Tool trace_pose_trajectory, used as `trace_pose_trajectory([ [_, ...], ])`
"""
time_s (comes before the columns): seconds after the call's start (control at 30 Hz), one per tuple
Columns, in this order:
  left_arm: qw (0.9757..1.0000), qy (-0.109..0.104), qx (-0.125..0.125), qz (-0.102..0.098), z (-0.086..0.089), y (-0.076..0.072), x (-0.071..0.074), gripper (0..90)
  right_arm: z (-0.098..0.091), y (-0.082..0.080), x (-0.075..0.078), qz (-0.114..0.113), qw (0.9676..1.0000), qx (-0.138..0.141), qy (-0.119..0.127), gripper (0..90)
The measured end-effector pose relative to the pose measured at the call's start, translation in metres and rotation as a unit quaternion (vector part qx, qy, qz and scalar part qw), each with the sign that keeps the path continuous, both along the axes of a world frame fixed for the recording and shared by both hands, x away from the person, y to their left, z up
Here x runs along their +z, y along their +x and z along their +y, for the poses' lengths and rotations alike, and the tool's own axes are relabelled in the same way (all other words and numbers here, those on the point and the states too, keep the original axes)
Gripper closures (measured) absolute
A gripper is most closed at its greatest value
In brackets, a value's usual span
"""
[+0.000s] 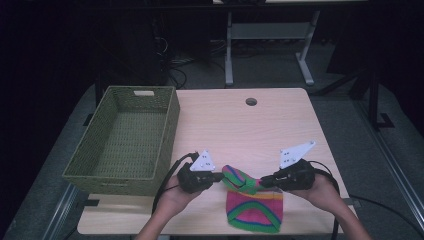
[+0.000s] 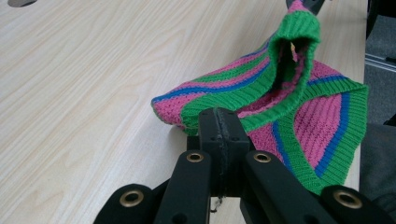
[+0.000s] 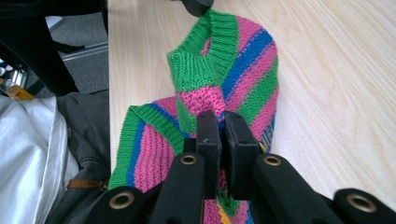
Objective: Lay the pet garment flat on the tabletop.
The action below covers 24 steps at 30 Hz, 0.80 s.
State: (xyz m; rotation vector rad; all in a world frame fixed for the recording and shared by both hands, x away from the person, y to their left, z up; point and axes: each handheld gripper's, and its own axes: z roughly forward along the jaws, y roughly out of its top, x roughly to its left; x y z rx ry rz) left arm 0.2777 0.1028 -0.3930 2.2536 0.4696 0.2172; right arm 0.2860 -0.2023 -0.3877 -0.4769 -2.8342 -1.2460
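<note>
Wicker, green and woven, makes up the open basket (image 1: 125, 142) we see at the left edge of the light wooden table (image 1: 260, 127), well apart from the striped knit hat (image 1: 252, 202), which is our landmark. Beyond the hat, toward the far edge of the table, sits a round cable hole (image 1: 251, 101). Nothing lies between the hat and the basket but bare tabletop.

Just left of the hat we hold the left gripper (image 1: 220, 176); in the left gripper view its jaws are pressed together on the hat's green ribbed rim (image 2: 261, 114), with no gap showing between the pads. Just right of the hat is the right gripper (image 1: 263, 181); in the right gripper view its jaws pinch a fold of pink and green knit (image 3: 205, 100), a thin layer of fabric between them.

Between the two grippers the hat's upper part is lifted off the table, while its lower part lies flat near the table's near edge.
</note>
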Motion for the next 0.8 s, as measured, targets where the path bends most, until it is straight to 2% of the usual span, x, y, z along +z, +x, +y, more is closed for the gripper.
trace_pose_trajectory([
  [0.37, 1.0000, 0.001, 0.004, -0.009, 0.008, -0.008, 0.011, 90.0, 0.003, 0.010, 0.008, -0.007, 0.9999, 0.004, -0.011, 85.3],
  [0.43, 0.9999, 0.000, 0.005, -0.010, 0.010, -0.007, 0.013, 90.0, 0.005, 0.013, 0.009, -0.002, 1.0000, 0.003, -0.009, 85.3],
  [0.8, 0.9999, -0.001, 0.007, -0.012, 0.005, -0.001, 0.018, 90.0, 0.002, 0.016, 0.013, -0.008, 0.9999, 0.001, -0.011, 85.3],
])
